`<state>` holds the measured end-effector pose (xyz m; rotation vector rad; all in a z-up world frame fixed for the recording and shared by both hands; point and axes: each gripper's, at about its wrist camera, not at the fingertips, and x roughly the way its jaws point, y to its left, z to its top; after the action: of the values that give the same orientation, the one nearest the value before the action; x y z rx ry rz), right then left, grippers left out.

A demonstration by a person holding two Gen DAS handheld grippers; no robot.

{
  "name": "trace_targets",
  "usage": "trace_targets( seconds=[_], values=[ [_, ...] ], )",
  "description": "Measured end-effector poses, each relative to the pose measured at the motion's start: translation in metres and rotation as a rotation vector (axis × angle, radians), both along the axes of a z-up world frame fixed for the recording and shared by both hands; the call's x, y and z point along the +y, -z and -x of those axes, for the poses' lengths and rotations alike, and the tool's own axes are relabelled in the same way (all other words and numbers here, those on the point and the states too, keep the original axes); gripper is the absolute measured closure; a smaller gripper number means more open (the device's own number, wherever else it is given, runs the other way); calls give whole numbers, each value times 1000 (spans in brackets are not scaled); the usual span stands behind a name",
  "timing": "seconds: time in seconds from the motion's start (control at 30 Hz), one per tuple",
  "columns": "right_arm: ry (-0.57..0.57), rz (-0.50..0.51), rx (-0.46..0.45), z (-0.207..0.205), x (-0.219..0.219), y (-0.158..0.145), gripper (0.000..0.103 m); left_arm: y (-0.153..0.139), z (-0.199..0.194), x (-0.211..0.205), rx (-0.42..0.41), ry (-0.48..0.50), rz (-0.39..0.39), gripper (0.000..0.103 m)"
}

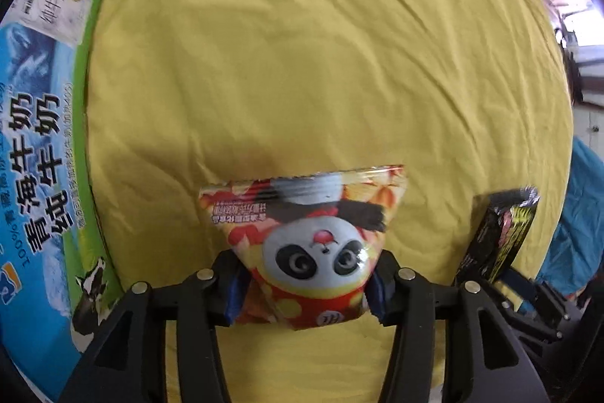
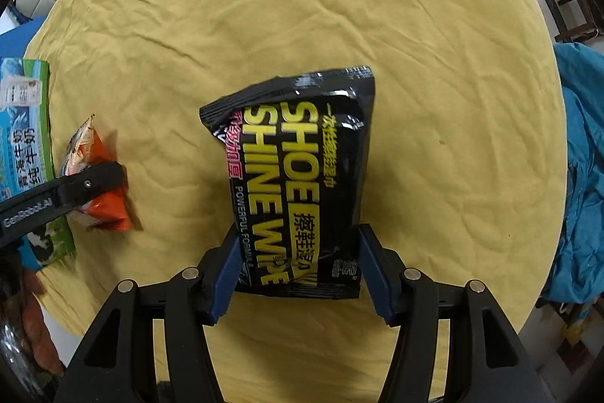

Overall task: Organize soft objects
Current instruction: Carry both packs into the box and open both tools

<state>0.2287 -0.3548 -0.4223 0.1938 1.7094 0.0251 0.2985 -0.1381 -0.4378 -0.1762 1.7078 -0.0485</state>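
Yellow cloth-covered bench (image 2: 339, 6) is taking up most of the view, milk carton box (image 1: 41, 146) sitting at its left edge. Right hand-held gripper (image 2: 298, 270) is pinching the black shoe wipe pack (image 2: 298, 176); left hand-held gripper (image 1: 302, 286) is squeezing the panda snack bag (image 1: 313, 240) above the cloth.

On the tabletop (image 2: 339, 6) the milk carton box (image 1: 41, 146) lies far left, the panda snack bag (image 1: 309, 248) just right of it, possibly touching; the wipes pack (image 2: 298, 184) lies further right.
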Motion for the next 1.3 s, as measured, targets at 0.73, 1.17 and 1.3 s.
trace_targets(
  seconds=[0.73, 1.17, 1.3],
  values=[
    [-39, 18, 84, 70, 27, 8, 45, 5, 105, -9, -21, 134, -91, 56],
    [-3, 26, 66, 58, 6, -4, 43, 6, 143, -71, -51, 136, -47, 20],
    [11, 36, 58, 57, 5, -4, 43, 7, 138, -76, -42, 127, -63, 31]
  ],
)
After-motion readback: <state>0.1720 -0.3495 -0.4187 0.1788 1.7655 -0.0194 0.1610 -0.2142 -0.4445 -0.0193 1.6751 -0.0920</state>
